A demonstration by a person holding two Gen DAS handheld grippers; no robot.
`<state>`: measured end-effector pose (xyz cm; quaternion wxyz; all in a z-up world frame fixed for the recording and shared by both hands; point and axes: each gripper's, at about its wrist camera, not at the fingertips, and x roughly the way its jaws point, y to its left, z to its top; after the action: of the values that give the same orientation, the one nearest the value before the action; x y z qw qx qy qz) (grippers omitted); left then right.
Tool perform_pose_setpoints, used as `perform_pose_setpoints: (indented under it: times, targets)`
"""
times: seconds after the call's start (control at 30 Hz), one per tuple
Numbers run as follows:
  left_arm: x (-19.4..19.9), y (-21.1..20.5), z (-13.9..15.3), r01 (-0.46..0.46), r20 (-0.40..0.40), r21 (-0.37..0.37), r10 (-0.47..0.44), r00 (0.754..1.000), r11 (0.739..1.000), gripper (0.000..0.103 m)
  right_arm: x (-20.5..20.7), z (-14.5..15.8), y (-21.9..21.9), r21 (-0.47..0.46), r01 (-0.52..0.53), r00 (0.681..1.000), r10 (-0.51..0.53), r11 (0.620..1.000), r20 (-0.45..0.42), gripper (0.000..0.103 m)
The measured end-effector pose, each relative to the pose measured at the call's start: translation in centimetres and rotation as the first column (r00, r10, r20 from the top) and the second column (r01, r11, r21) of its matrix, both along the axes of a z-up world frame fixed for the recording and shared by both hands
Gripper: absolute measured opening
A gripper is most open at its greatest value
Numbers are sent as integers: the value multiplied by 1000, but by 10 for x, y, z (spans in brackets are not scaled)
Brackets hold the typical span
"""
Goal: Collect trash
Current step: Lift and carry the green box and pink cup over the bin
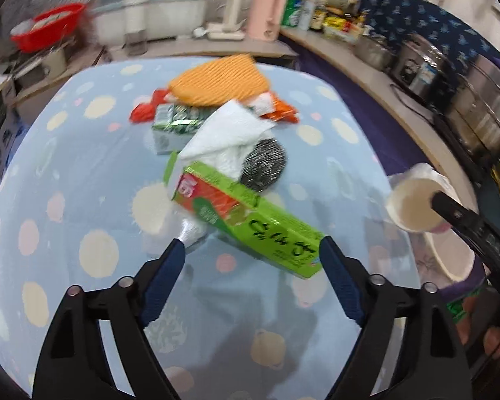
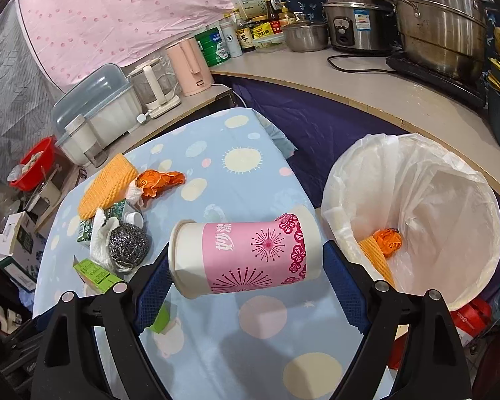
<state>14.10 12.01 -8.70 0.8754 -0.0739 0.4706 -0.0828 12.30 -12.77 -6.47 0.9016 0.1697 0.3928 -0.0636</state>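
The right gripper (image 2: 246, 260) clamps a pink-and-white paper cup (image 2: 246, 255) sideways between its blue pads, above the dotted blue tablecloth (image 2: 243, 180) and just left of the bin. The white-lined trash bin (image 2: 416, 180) stands off the cloth's right edge, already holding an orange wrapper (image 2: 388, 240) and a strip of orange sponge. The left gripper (image 1: 251, 266) hangs with its jaws spread wide and nothing pressed between them; a green carton (image 1: 243, 213) lies on the cloth just beyond its tips (close to the right pad, though contact is not clear). Farther from the bin, behind the carton, sit a white paper towel (image 1: 230, 133), a steel scourer (image 1: 265, 165), a smaller green box (image 1: 173, 125), an orange sponge (image 1: 220, 81) and another crumpled orange wrapper (image 2: 161, 181).
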Motion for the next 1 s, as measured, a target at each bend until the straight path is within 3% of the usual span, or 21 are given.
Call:
perform_pose_setpoints:
  times: [0.13,0.4,0.5,0.57,1.0]
  targets:
    - [16,10,-16,-86,-106,-79,78,991,993,80,0,-4,-1,4,1,1000,-1,1000,-7,83]
    - [47,-8,-39,-182,-201,-82,163,966,980,80,6,-8,-5,10,5,1000,-4,1000,-14,83]
    - [48,-7,-47,-176,-237,-132,141,961,976,66,7,-9,-5,6,0,1000,0,1000,-17,83]
    - [45,-5,-46,-168,-238,-143,131,962,975,58,7,-10,-4,0,-3,1000,3,1000,-18,83]
    - [12,2,-5,-50,-111,-133,35,993,990,50,-5,-4,5,3,-28,1000,28,1000,-3,83]
